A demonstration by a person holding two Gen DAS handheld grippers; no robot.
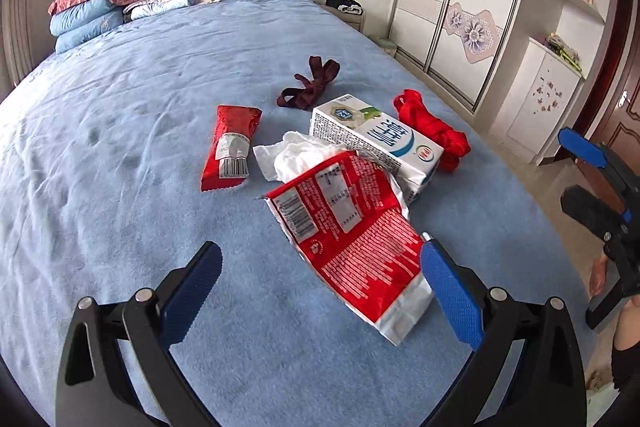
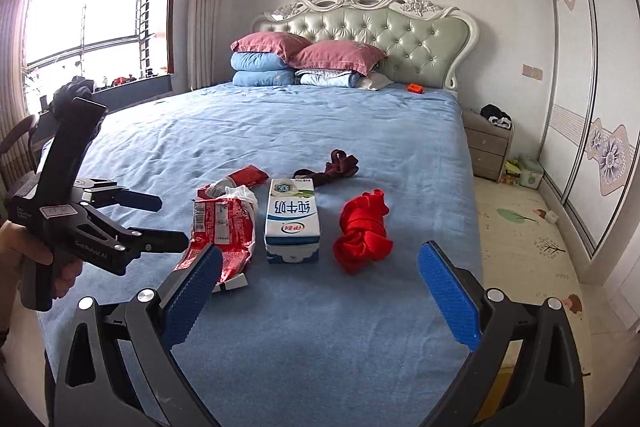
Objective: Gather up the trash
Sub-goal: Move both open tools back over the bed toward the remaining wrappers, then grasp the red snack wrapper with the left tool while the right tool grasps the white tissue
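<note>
1. Trash lies in a loose cluster on the blue bedspread (image 1: 120, 187), and nearest to me is the torn red-and-white crinkled foil snack bag (image 1: 352, 239), flattened, its white inner edge just beside my left gripper's (image 1: 320, 287) right blue pad. I judge it feather-light, slippery and floppy, so I would pinch a doubled-over edge or the crumpled upper end, not the flat middle.
2. My left gripper hangs spread wide over the bedspread, gripping nothing; my right gripper (image 2: 318, 291) is likewise splayed apart and bare, aimed at the near end of the carton.
3. Touching the bag's far edge is a crumpled white tissue (image 1: 288, 155): soft, weightless, easy to grab anywhere.
4. Beside it lies a white-and-blue rectangular milk carton (image 2: 292, 219) on its side. It looks stiff; whether it is drained I cannot tell, so its weight is a guess. I would take it across the narrow faces.
5. To the left, apart from the rest, lies a sealed-looking small red foil packet (image 1: 232, 147).
6. The bundled red cloth (image 2: 364, 235) and the dark maroon twisted fabric strip (image 1: 310, 85) beyond look like clothing, not trash, I judge.
7. No bin appears in either view. In the right view, the left gripper hides part of the bag.
</note>
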